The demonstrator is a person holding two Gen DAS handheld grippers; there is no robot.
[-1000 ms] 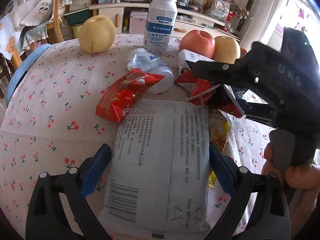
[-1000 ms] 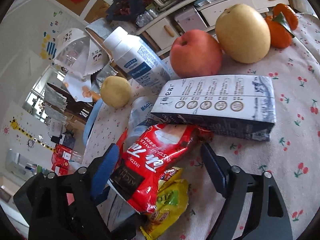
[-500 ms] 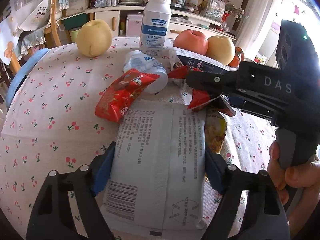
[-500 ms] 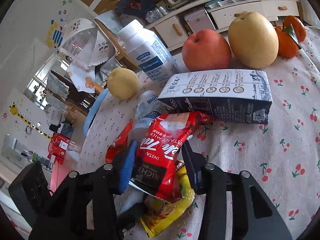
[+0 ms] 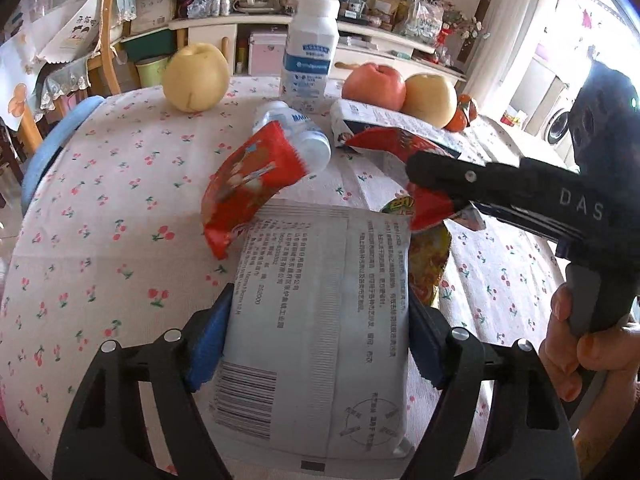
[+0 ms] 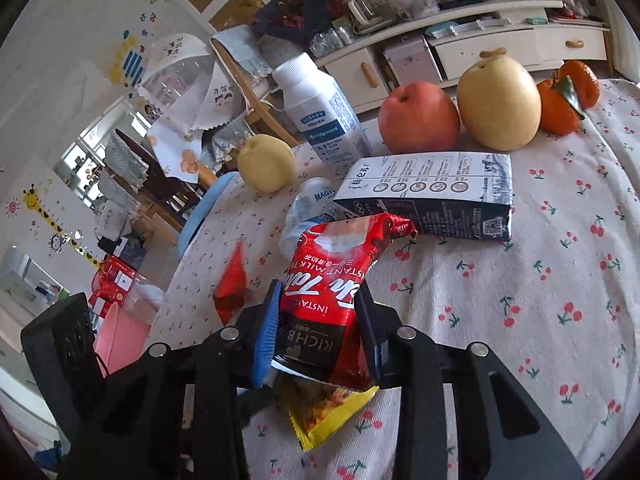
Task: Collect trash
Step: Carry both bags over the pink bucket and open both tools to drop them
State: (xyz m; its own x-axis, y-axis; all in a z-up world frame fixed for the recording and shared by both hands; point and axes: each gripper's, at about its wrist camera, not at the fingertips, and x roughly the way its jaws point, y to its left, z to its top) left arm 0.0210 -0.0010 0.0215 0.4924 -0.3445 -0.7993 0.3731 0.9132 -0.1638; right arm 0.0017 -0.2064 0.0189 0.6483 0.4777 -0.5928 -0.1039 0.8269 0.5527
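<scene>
In the right wrist view the right gripper (image 6: 318,324) sits at lower centre, its blue and black pads clamped on a red milk tea packet (image 6: 332,280) that sticks up between them. A yellow wrapper (image 6: 328,410) lies under the packet on the cherry-print tablecloth (image 6: 520,280). Above it a milk carton (image 6: 432,204) lies on its side, with a red apple (image 6: 418,118), a yellow pear (image 6: 498,104) and a white bottle (image 6: 320,112) along the upper part of the frame.

In the left wrist view the left gripper (image 5: 316,334) at bottom centre has its pads against both edges of a wide white packet (image 5: 316,312); it seems pinched, though the hold is hard to judge. A second red wrapper (image 5: 248,184) lies at centre left, touching the packet's top corner
</scene>
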